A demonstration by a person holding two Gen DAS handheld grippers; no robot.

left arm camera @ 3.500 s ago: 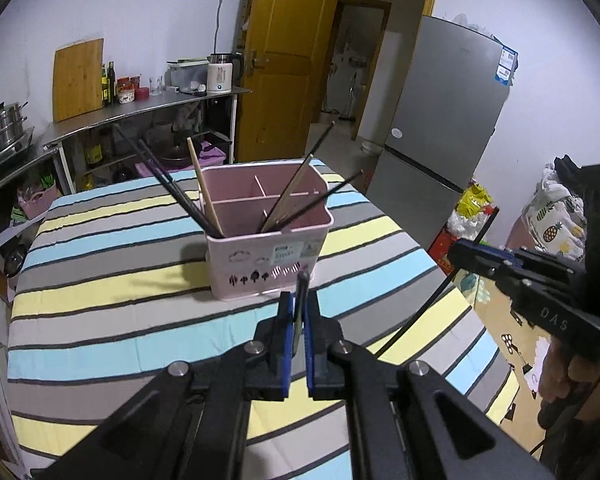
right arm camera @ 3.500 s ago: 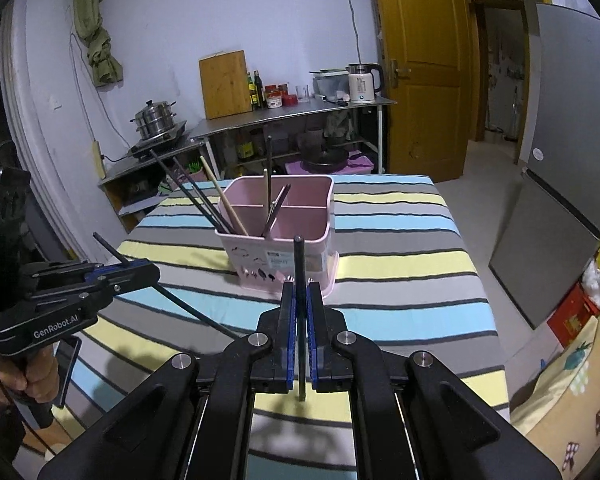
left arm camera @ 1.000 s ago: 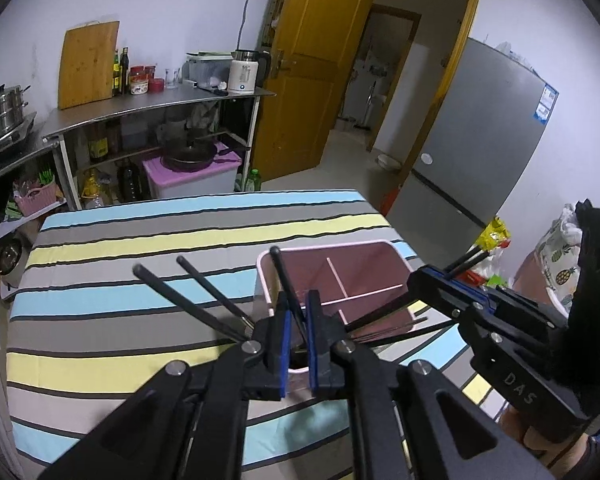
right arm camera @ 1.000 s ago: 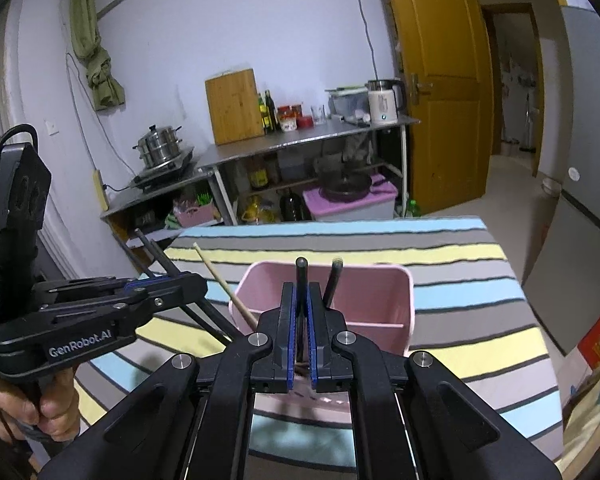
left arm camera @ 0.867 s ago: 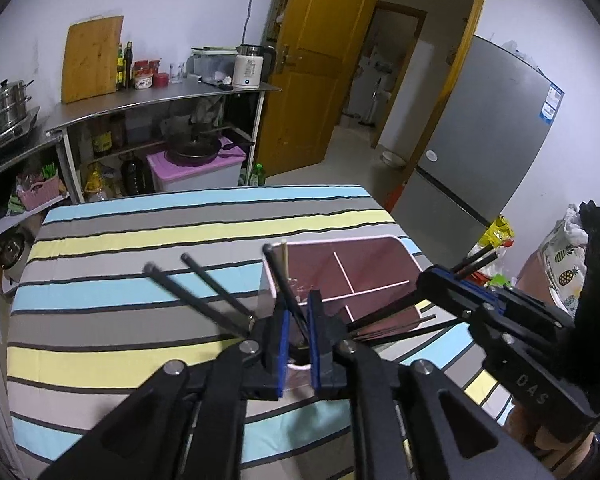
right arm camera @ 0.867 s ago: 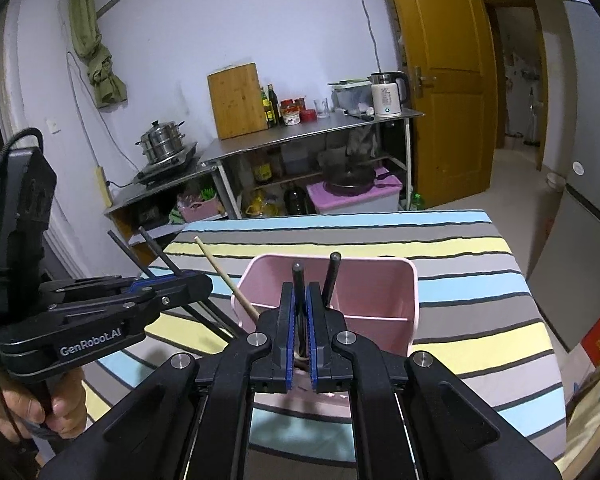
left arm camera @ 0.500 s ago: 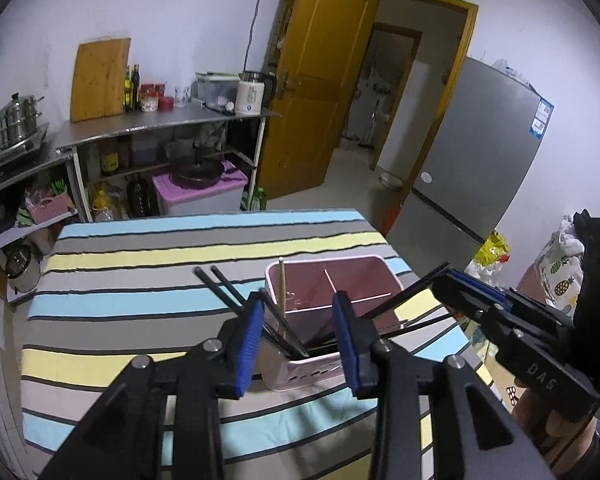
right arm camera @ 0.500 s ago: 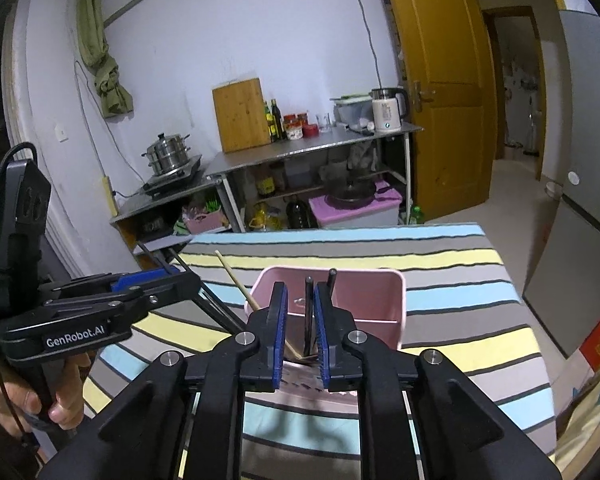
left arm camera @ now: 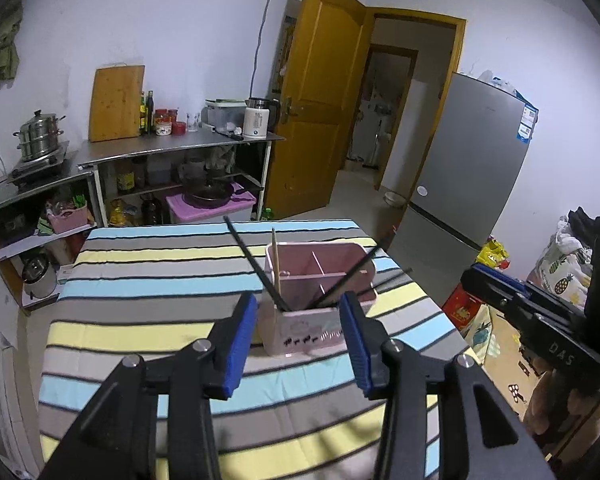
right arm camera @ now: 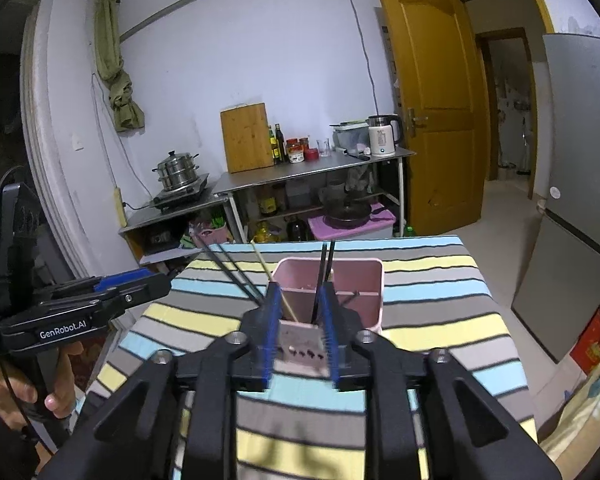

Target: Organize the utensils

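On striped table [left arm camera: 148, 292], pink holder [left arm camera: 320, 320] sits dead ahead of both grippers, chopsticks [left arm camera: 256, 268] inside leaning up-and-out. L gripper [left arm camera: 298, 344] and R gripper [right arm camera: 300, 340]: jaws just been opening, part-open, nothing between. Neither hand clearly nearer.

We hold our left gripper [left arm camera: 298, 334] tilted downward, its jaws parted and just now opening wider, nothing between the blue pads [left arm camera: 240, 340]. Our right gripper [right arm camera: 300, 334] points the same way, its jaws also freshly opened and empty. Our left hand [right arm camera: 28, 384] wraps its gripper's handle.
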